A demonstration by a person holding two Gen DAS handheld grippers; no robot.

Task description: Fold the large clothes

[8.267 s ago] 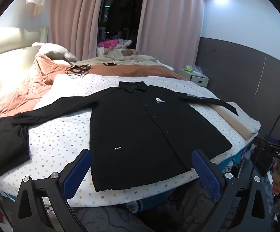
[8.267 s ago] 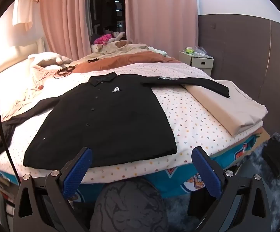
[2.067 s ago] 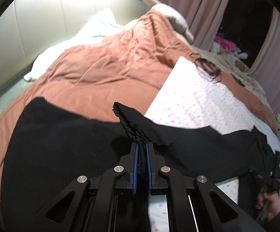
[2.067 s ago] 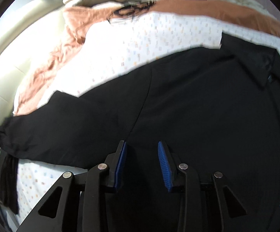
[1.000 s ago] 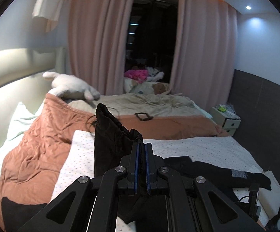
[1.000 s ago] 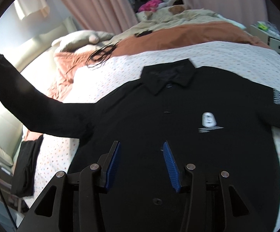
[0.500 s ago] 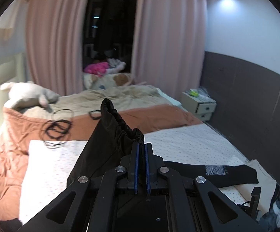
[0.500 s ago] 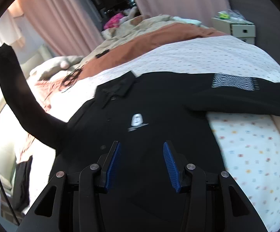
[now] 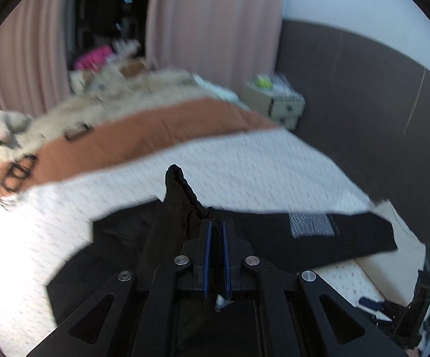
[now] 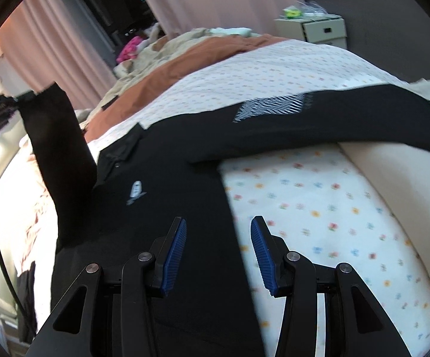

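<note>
A large black long-sleeved button shirt with a small white chest logo lies spread front-up on the dotted white bedsheet of the bed, collar toward the rust-brown quilt at the far side. The step in hand looks like the first sleeve fold: the left gripper has its blue-padded fingers nearly together on the bunched cuff of one black sleeve, and that sleeve rises from the shirt's shoulder and hangs above the body of the shirt, not yet laid down. A sliver of gap shows between the pads, so the grip may be slackening, though cloth is between them. The right gripper hovers over the shirt's side edge, just where black cloth meets bedsheet, its fingers parted and empty. The other sleeve, with its grey patterned patch, lies stretched flat away from the shirt's chest, its far end over a cream folded cloth. The next move, as I judge it, calls for lowering the held cuff across the shirt's chest so the sleeve lies straight and flat, then letting go; the far sleeve would follow.
</note>
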